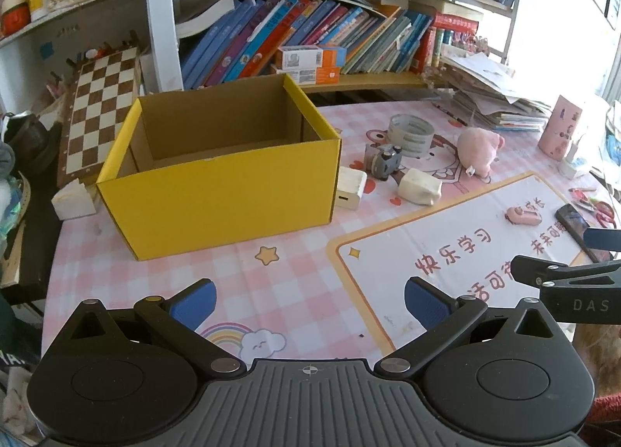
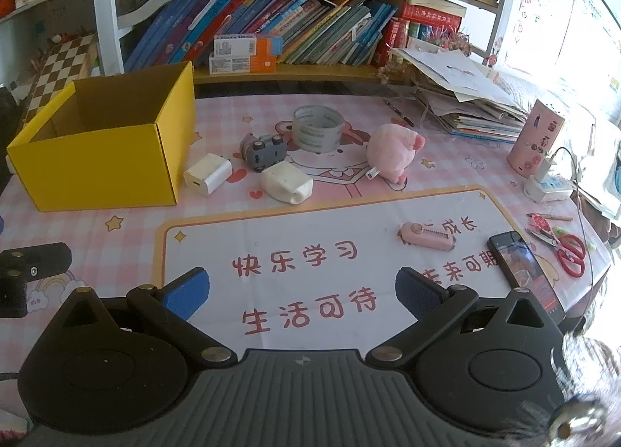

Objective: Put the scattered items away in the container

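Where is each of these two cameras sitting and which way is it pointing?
Left wrist: sits on the left gripper, low over the table, facing the yellow box and bookshelf; its own open blue fingers show, with part of the right gripper at the right edge.
Right wrist: sits on the right gripper, facing the tape roll and pink plush; its own open fingers show.
Shared: box, tape, plush, toy car.

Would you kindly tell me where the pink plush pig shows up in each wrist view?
Left wrist: the pink plush pig lies right of centre, beyond the white mat.
Right wrist: the pink plush pig lies just right of centre.
Shared landmark: the tape roll sits just to its left in both views.
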A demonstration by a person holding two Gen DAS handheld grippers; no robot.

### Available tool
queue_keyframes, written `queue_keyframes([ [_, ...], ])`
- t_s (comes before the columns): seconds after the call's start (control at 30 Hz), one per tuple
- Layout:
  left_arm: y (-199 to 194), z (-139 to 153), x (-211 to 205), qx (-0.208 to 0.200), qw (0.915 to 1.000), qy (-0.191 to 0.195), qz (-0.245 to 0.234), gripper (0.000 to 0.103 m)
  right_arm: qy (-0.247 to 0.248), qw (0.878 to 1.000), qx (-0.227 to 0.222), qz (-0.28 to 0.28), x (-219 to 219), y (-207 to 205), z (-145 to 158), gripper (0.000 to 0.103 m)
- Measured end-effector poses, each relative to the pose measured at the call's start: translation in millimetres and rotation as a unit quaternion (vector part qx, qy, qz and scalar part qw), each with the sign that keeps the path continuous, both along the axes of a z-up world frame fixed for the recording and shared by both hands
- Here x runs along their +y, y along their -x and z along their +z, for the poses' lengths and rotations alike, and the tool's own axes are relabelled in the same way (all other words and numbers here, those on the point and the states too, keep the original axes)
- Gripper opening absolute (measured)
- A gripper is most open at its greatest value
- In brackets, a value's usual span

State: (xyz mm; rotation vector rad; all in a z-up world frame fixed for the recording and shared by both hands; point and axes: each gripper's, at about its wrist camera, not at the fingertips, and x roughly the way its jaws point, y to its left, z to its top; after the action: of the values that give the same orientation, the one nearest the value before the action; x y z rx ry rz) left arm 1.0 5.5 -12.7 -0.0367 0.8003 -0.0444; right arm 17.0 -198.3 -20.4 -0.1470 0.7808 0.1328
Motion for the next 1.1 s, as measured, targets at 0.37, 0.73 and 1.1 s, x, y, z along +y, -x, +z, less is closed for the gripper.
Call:
queue_keyframes([
  [0.37, -2.0, 1.6, 2.0, 0.001, 1.0, 0.001, 0.004, 0.103, 0.0, 1.0, -0.002, 0.003, 1.8, -0.4, -0.6, 0.103],
  [0.73, -2.2, 1.9, 1.9, 0.003, 1.0, 0.001, 0.003, 0.103, 0.0, 1.0, -0.002, 0.001, 3.5, -2.3, 1.4, 0.103],
  [1.1, -0.8, 2.7, -1.0, 0.001, 1.0, 0.001, -0.001, 0.103, -0.002, 1.0, -0.004, -0.002, 0.1, -0.2, 2.1, 0.103],
])
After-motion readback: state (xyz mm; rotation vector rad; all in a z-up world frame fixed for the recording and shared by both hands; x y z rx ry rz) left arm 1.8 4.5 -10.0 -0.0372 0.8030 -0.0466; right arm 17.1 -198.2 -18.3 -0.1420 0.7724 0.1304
